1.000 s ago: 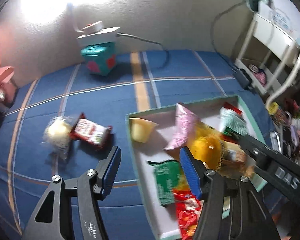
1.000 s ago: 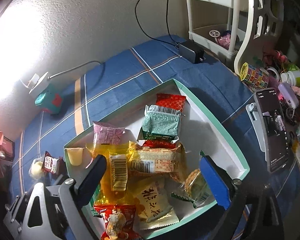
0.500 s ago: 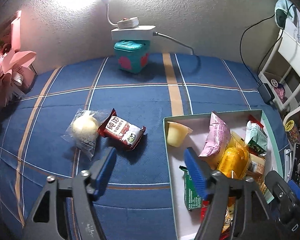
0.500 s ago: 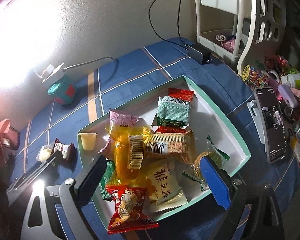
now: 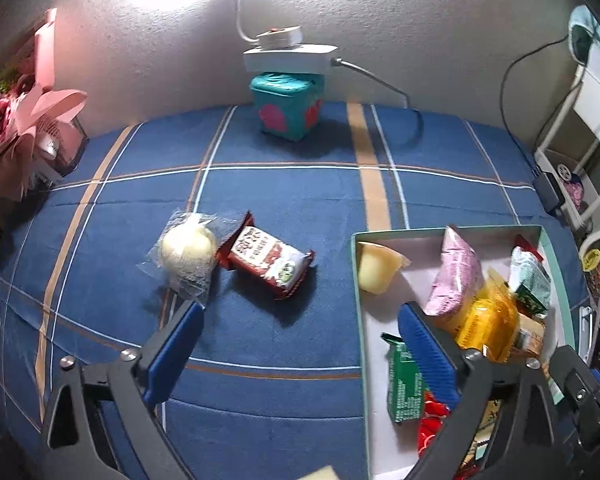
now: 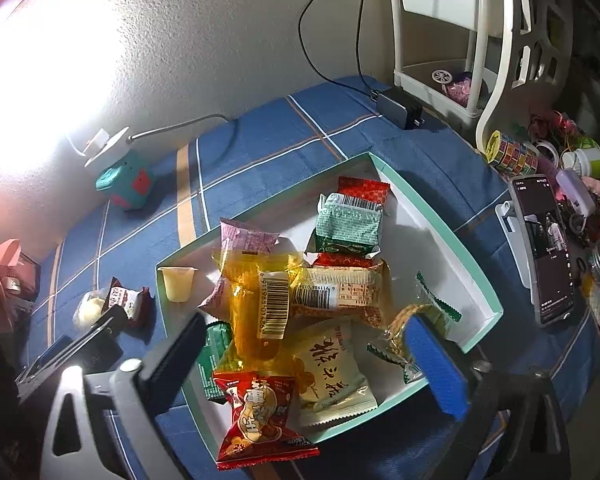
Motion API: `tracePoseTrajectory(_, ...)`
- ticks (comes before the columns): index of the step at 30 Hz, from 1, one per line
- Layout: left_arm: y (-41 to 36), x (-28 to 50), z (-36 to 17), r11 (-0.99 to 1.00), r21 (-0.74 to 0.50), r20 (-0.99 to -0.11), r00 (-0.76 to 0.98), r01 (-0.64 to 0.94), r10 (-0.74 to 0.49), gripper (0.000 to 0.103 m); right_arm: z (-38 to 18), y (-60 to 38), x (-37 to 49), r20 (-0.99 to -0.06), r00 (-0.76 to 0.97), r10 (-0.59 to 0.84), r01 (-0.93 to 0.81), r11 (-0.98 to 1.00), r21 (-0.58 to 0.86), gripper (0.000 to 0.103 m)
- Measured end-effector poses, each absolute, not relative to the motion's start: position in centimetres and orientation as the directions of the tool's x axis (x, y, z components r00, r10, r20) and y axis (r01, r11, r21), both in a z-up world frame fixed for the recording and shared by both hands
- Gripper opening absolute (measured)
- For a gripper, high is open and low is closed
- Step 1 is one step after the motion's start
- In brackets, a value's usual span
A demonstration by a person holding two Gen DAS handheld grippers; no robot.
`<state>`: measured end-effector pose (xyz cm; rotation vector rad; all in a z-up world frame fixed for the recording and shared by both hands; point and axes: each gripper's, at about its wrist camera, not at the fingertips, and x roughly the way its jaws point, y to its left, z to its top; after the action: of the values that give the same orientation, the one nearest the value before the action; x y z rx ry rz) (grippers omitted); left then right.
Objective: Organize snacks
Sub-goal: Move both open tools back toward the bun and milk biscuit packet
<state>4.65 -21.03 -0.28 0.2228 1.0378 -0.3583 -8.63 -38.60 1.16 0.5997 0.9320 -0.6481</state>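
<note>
Snacks fill the white box (image 6: 440, 236) with the mint-green rim, which sits on a blue plaid cloth (image 5: 280, 184). Inside it lie a yellow packet (image 6: 256, 304), a pink packet (image 6: 248, 238), a green-and-white packet (image 6: 348, 228), a cream packet with dark characters (image 6: 332, 372), a small jelly cup (image 6: 178, 282) in the corner nearest the wall lamp, and a red packet (image 6: 260, 416) hanging over the near rim. Outside the box, on the cloth to its left, a clear-wrapped round bun (image 5: 188, 248) touches a red-and-white packet (image 5: 270, 260). The left gripper (image 5: 300, 328) hangs above the cloth, one finger near the bun and the other over the box's left edge; its jaws have just been opening and now stand wide apart with nothing between them. The right gripper (image 6: 308, 348) hovers over the near part of the box, jaws spread wide and gripping nothing. A teal cube (image 5: 286, 106) under a white lamp base stands beyond the box, by the wall.
</note>
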Motion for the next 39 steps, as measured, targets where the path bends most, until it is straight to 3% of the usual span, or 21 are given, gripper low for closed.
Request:
tracePoseTrajectory(19, -17.2, 6.4, 0.8, 0.937, -0.023, -0.873, 0.450, 0.348, -0.188, 0.100, 1.2, -36.0, -6.2, -0.866, 0.438, -0.240, 0.675, 0.724, 0.141, 0.103)
tracePoseTrajectory(33, -5.3, 9.8, 0.8, 0.992, 0.087, -0.851, 0.525, 0.088, 0.028, 0.100, 1.6, -28.8, -1.8, -0.861, 0.477, -0.175, 0.527, 0.841, 0.121, 0.103)
tracePoseTrajectory(39, -1.7, 10.4, 0.8, 0.997, 0.071, -0.857, 0.514, 0.036, 0.043, 0.100, 1.0, -25.8, -0.2, -0.864, 0.486, -0.129, 0.469, 0.873, 0.133, 0.103)
